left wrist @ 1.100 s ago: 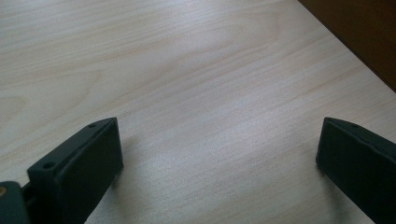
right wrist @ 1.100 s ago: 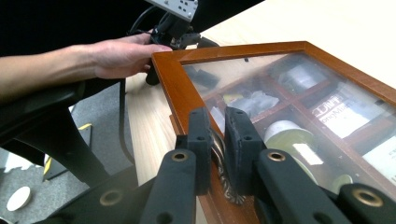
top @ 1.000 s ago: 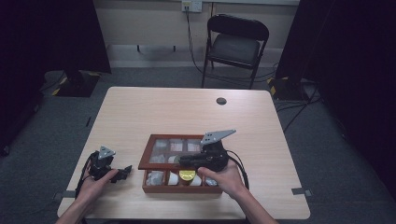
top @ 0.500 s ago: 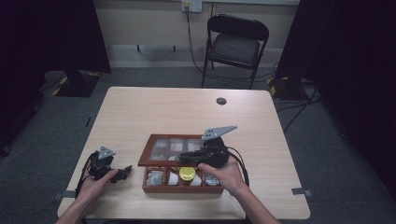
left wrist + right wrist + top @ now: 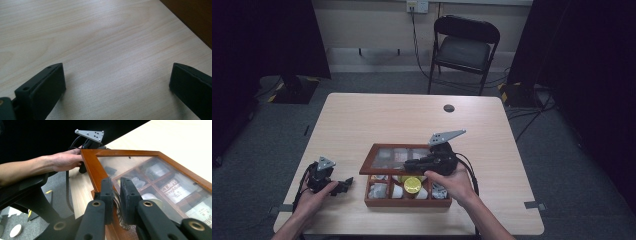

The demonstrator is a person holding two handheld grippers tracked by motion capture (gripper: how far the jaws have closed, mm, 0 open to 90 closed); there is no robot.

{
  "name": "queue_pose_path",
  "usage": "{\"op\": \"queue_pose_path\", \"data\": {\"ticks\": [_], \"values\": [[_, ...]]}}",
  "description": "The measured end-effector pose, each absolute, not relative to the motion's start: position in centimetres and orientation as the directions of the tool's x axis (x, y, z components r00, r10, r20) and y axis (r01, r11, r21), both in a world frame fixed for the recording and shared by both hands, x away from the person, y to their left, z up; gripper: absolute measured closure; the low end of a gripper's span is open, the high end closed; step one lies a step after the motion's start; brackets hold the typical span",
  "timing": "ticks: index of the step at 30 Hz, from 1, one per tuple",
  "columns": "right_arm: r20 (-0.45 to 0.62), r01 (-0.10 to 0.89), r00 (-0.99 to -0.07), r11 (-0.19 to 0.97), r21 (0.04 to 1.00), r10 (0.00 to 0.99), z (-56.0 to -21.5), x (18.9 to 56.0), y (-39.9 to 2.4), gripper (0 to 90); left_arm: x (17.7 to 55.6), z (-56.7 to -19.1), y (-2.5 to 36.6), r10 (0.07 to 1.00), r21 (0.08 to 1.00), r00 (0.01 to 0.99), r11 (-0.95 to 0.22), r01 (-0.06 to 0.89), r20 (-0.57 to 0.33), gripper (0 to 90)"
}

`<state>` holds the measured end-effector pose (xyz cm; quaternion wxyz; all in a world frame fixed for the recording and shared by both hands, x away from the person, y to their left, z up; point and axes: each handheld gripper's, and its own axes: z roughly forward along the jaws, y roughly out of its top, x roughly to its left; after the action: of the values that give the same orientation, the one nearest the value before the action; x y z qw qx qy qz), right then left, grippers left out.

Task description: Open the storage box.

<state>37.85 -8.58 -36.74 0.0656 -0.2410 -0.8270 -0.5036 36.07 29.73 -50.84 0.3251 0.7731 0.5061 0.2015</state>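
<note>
Right gripper view is showing the right gripper (image 5: 115, 200) pinching the front edge of the brown wooden box's glass-paned lid (image 5: 160, 167), tilting it above the compartments. Left gripper (image 5: 117, 85) is resting wide open, empty, on the pale table (image 5: 105, 37).

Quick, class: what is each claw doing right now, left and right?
Left claw: open, holding nothing, over the table.
Right claw: closed on the lid of the wooden box.
</note>
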Motion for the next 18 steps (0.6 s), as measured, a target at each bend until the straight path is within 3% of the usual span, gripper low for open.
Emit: {"op": "queue_pose_path", "data": {"ticks": [18], "values": [[0.377, 0.483, -0.869, 0.382, 0.788, 0.322, -35.9, 38.9, -8.6, 81.4, 36.1, -50.9, 29.7, 0.915, 0.710, 0.403, -0.267, 0.652, -0.026, 0.0]]}}
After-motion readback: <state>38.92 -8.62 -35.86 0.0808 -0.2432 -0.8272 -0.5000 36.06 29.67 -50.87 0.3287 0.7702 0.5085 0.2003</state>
